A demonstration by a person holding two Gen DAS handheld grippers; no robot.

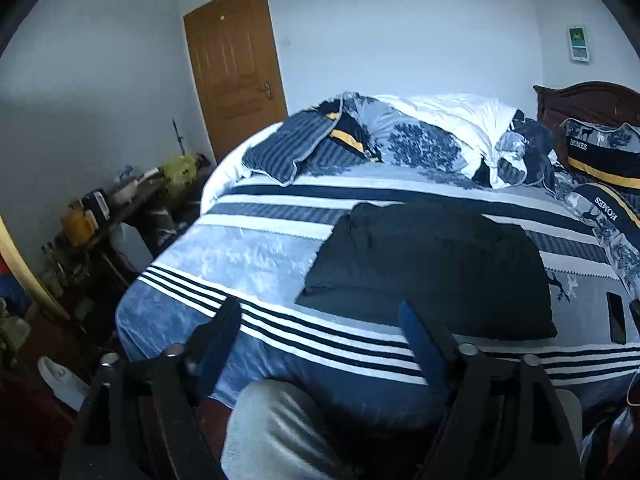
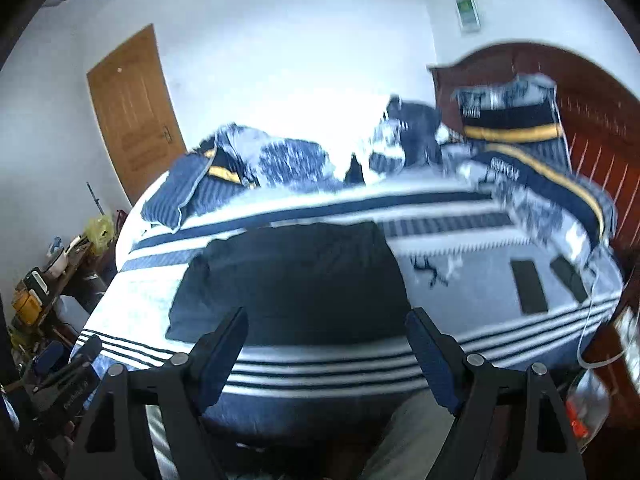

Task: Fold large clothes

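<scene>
The dark garment (image 1: 432,268) (image 2: 292,276) lies flat on the bed (image 1: 256,256) (image 2: 460,344), folded into a compact, roughly rectangular block. Its cloth looks black to very dark navy and shows only shallow wrinkles, most of them near the far left corner. The edges are fairly straight, with the near edge running along the bedspread's band of thin dark and white stripes. It sits near the bed's front edge, over the pale grey and blue panels of the cover.

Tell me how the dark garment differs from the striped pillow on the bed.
The dark garment is plain, flat and squared off near the bed's front edge; the striped pillow is blue-striped, puffy and lies askew at the far side. Both rest on the bedspread, untouched.
</scene>
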